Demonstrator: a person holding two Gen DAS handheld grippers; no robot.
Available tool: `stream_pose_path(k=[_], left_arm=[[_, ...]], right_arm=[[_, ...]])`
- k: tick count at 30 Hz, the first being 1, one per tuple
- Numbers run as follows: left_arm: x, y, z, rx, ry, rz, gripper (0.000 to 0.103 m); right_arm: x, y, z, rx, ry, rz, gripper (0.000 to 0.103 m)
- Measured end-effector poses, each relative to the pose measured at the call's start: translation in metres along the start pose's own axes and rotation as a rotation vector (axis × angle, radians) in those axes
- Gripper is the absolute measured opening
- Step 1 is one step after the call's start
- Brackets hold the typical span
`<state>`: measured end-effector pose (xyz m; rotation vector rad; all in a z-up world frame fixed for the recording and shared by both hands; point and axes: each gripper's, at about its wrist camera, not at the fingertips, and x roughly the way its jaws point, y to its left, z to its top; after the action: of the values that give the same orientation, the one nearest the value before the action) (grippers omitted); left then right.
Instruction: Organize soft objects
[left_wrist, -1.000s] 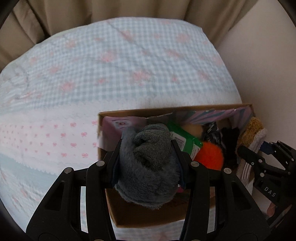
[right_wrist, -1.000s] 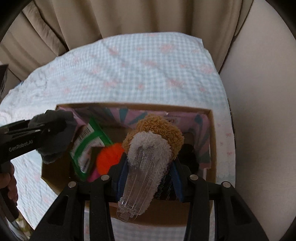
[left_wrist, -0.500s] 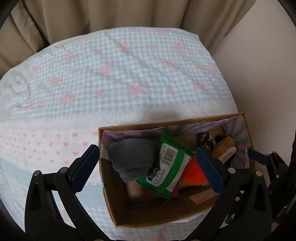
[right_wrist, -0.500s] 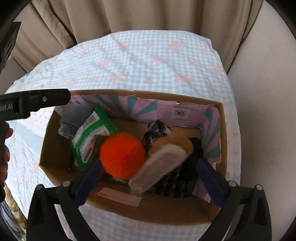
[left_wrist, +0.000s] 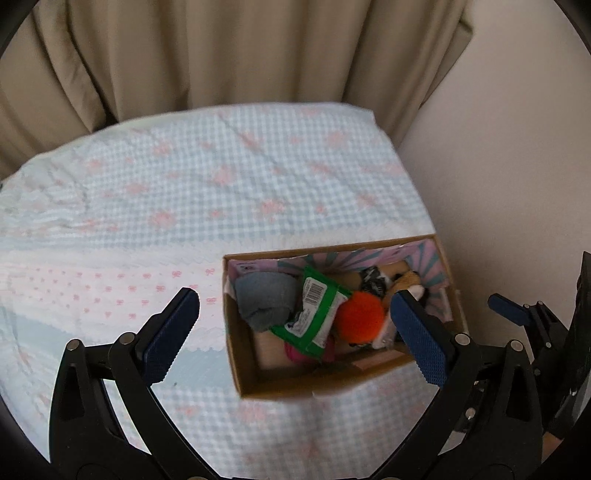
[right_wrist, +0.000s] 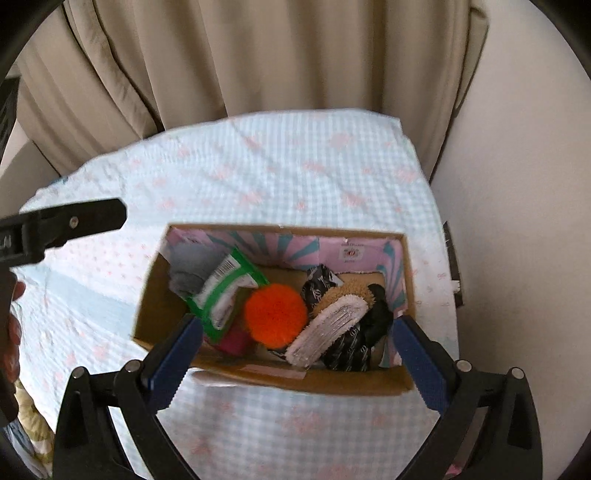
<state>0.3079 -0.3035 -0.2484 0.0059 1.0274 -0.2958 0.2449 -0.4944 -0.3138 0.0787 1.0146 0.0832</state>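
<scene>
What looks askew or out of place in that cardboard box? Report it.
Nothing spilled or damaged. The contents of the cardboard box are only loosely heaped: the green packet leans tilted on the grey sock, and the fuzzy slipper lies slanted, sole up, beside the orange pompom.

A home bedroom: a bed spread with a blue-gingham, pink-flowered quilt (left_wrist: 221, 192) fills the frame's middle, beige curtains (left_wrist: 229, 51) hang across the top, and a plain wall (right_wrist: 517, 221) stands right.
</scene>
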Motion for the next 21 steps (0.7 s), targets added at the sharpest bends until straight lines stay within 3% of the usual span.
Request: stream_pose_path(k=[9, 14, 21], left_arm=[[-0.15, 0.001, -0.017, 0.004, -0.212, 0.006, 0.103], [-0.241, 0.005, -0.039, 0.006, -0.371, 0.032, 0.103], [-0.321, 0.016, -0.072, 0.003, -0.521, 0.061, 0.103]], right_arm=[[-0.127, 0.03, 0.013, 0.08, -0.153, 0.006, 0.102], [-0.208, 0.056, 0.017, 0.083, -0.281, 0.006, 0.102], [-0.291, 0.092, 0.004, 0.062, -0.441, -0.006, 0.102]])
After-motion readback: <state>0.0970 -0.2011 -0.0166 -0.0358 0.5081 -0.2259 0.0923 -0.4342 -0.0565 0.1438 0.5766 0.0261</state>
